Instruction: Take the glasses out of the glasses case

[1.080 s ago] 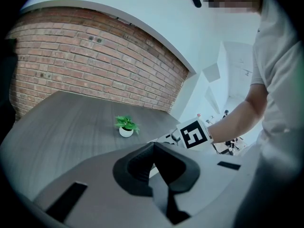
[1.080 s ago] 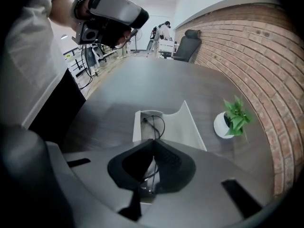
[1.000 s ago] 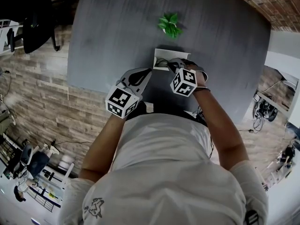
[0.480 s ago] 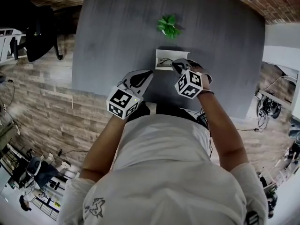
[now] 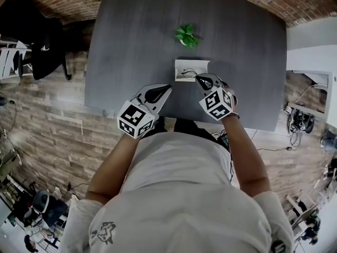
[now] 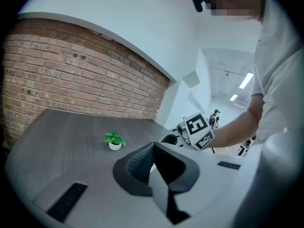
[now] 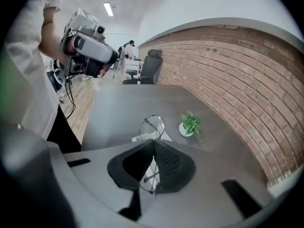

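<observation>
A white glasses case (image 5: 191, 70) lies open on the dark grey table (image 5: 131, 36), near its front edge. My right gripper (image 5: 199, 78) hovers over the case's right end, shut on the thin wire-framed glasses (image 7: 152, 126). One round lens sticks out beyond the jaw tips, and the frame hangs above the case (image 7: 135, 138). My left gripper (image 5: 167, 87) is to the left of the case, above the table edge. Its jaws (image 6: 153, 145) meet at the tip with nothing between them.
A small potted plant (image 5: 186, 35) stands behind the case, toward the table's middle; it also shows as a plant (image 7: 190, 123) to the right of the lens. A black office chair (image 5: 45, 41) sits left of the table. A brick wall runs along the far side.
Both grippers have risen. The right one has lifted the glasses up off the case and rolled its wrist; the left one stays shut and empty.
</observation>
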A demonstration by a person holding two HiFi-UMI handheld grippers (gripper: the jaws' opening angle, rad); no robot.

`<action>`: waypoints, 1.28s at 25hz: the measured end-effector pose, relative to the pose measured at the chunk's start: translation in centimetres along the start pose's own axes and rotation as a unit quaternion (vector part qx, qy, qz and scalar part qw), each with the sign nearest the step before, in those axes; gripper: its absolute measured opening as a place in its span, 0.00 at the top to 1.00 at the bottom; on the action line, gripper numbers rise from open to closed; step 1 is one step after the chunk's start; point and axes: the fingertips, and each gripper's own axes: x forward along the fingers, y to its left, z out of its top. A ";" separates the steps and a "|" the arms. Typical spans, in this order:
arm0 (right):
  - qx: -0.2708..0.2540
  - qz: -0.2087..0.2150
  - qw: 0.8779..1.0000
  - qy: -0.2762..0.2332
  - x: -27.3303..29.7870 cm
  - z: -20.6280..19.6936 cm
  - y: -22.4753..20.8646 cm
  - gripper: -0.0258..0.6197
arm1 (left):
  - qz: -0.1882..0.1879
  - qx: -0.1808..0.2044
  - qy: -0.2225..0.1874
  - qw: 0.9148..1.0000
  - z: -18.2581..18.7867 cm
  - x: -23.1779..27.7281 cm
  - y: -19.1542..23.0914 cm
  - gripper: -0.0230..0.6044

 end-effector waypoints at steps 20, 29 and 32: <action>0.131 -0.137 0.972 -0.142 -11.8 7.0 4.3 0.94 | -0.071 0.090 -0.042 0.993 3.7 -7.4 -4.6 0.95; 0.150 -0.176 0.959 -0.160 -14.8 8.3 6.3 0.94 | -0.091 0.095 -0.057 0.990 3.7 -10.2 -5.6 0.95; 0.154 -0.184 0.957 -0.164 -15.8 8.8 7.1 0.94 | -0.098 0.094 -0.068 0.988 3.8 -11.2 -6.3 0.95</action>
